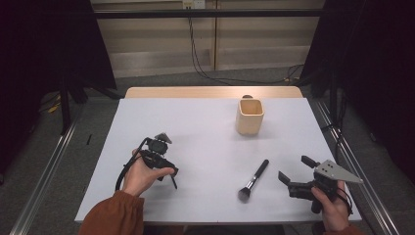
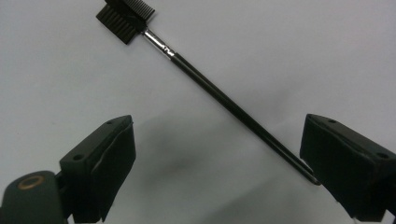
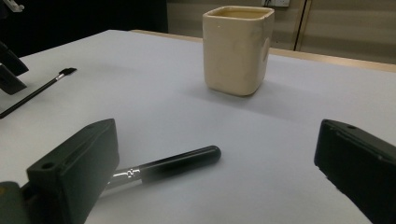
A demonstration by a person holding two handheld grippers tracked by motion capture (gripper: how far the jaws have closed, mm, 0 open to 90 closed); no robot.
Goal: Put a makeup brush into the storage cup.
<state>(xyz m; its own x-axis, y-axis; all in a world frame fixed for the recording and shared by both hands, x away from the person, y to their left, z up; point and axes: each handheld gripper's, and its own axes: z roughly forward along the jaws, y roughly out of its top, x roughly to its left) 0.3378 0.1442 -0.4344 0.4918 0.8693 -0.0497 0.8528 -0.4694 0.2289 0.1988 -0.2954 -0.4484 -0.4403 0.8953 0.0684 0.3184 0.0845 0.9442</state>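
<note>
From above, the cream cup (image 1: 250, 116) stands upright toward the far side of the white table (image 1: 147, 117), and everything else sits nearer the person than it. The left gripper (image 1: 166, 177) hovers well to the cup's left and closer in, pointed down at the tabletop, with a thin black stick (image 1: 173, 181) poking out beneath it. One powder brush (image 1: 253, 180) lies flat just short of the cup, black handle aimed back toward it, fluffy dark head toward the person. The right gripper (image 1: 294, 169) waits to the cup's right and nearer the edge, jaws spread, nothing between them. Over to the left gripper view: the jaws stand wide apart over a slim comb brush (image 2: 224, 95), a black stick with a silver collar and a small black head, bristles one side, comb teeth the other; its tail end runs right up to one jaw, though whether it touches I cannot tell. Right gripper view now: jaws parted and empty, the powder brush's glossy handle (image 3: 173, 164) lying between them, the single cup (image 3: 237, 49) beyond, the comb brush (image 3: 37, 92) far off to the cup's left. Count: two brushes, one cup, two grippers.
</note>
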